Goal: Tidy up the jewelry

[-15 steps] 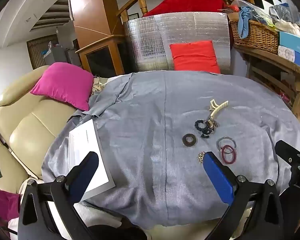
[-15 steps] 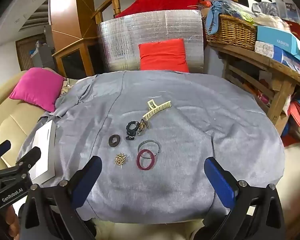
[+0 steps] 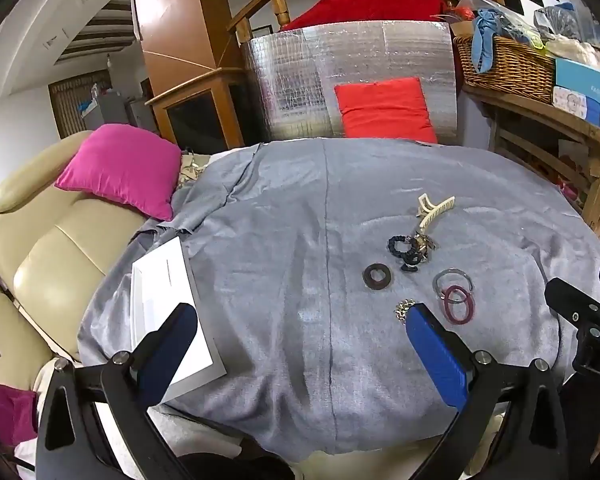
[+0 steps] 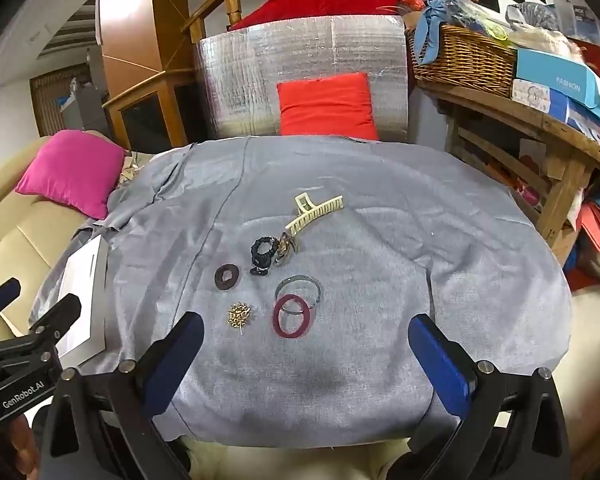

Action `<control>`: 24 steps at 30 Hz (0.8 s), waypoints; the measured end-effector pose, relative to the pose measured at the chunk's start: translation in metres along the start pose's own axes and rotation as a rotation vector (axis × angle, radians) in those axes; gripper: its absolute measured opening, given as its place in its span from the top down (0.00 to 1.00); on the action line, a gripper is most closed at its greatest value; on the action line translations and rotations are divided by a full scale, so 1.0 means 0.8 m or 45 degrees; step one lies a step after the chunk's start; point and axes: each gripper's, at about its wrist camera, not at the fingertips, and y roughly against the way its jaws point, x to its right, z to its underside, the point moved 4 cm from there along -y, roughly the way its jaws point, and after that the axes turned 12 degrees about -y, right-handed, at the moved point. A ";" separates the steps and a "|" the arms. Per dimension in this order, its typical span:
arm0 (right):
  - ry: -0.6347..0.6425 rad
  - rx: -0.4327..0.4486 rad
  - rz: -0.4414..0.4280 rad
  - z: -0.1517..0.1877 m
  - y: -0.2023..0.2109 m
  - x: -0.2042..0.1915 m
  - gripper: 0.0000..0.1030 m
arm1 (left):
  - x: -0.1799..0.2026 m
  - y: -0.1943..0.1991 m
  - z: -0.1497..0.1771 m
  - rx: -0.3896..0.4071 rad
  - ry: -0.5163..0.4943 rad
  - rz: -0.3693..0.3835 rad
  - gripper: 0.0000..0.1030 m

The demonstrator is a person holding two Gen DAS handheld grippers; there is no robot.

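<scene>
The right gripper (image 4: 304,344) hangs spread and empty; the left gripper (image 3: 300,332) likewise. Just ahead of the right lie a gold brooch (image 4: 238,314) and maroon ring (image 4: 292,316), farther a cream hair claw (image 4: 314,210).

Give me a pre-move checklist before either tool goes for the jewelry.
1. Left tool open, nothing held: ok.
2. Right tool open, nothing held: ok.
3. Maroon ring lies apart from the gold brooch: ok.
4. Maroon ring free of the grey bangle: not ok, they overlap.
5. Black scrunchie free of the clip: cannot tell.
6. White box open to receive items: cannot tell.
</scene>
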 end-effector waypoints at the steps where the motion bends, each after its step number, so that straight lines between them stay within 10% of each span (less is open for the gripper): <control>1: -0.003 -0.001 0.000 0.000 -0.001 0.001 0.00 | 0.000 -0.002 0.001 -0.004 0.004 0.006 0.00; 24: -0.042 -0.041 0.005 0.005 -0.025 0.014 0.00 | 0.006 -0.031 0.007 -0.041 0.016 0.020 0.00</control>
